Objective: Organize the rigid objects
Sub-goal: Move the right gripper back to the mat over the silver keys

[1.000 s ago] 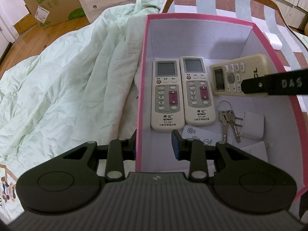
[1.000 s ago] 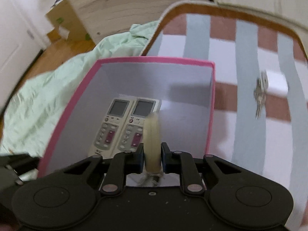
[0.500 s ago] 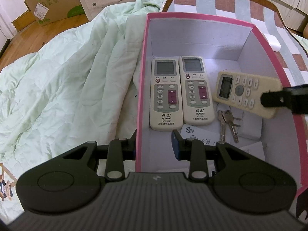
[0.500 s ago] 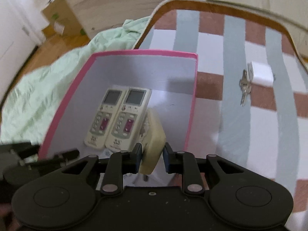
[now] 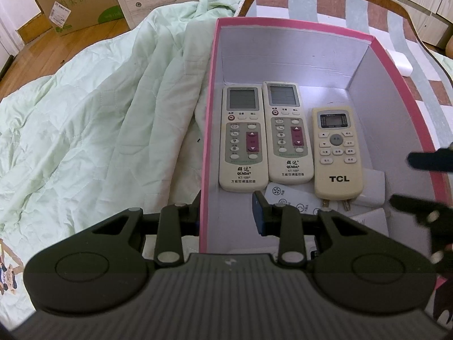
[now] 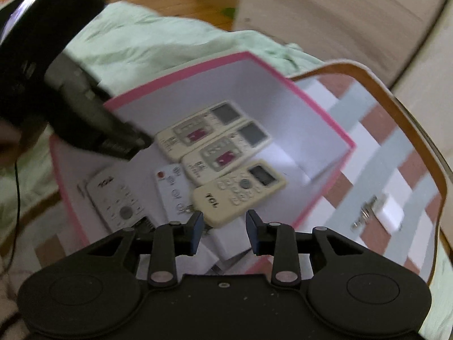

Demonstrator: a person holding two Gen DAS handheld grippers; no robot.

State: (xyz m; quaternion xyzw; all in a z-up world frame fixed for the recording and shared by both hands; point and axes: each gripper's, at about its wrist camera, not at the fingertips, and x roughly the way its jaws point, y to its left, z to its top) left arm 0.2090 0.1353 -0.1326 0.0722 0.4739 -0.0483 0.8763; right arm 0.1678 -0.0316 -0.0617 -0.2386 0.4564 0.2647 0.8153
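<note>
I had the pink box as my reference throughout. Inside it, on the white floor, the cream TCL remote lay flat and face up, just beside the right-hand one of the two QUNDA remotes, all three in a row with their screens toward the far wall. My right gripper hung over the near end of the box with its jaws opening; the TCL remote's bottom end sat just ahead of the blue pads, which were clear of it, so it was let go. My left gripper straddled the box's left wall near the front corner, one finger outside and one inside; the pads did not look pressed on the wall, though I could not be certain. Further remotes, a white slim one and a white TCL one, lay nearer the front of the box. Outside the box, to its right on the striped mat, a white charger lay with a bunch of keys touching it. A pale green quilt spread to the box's left.
</note>
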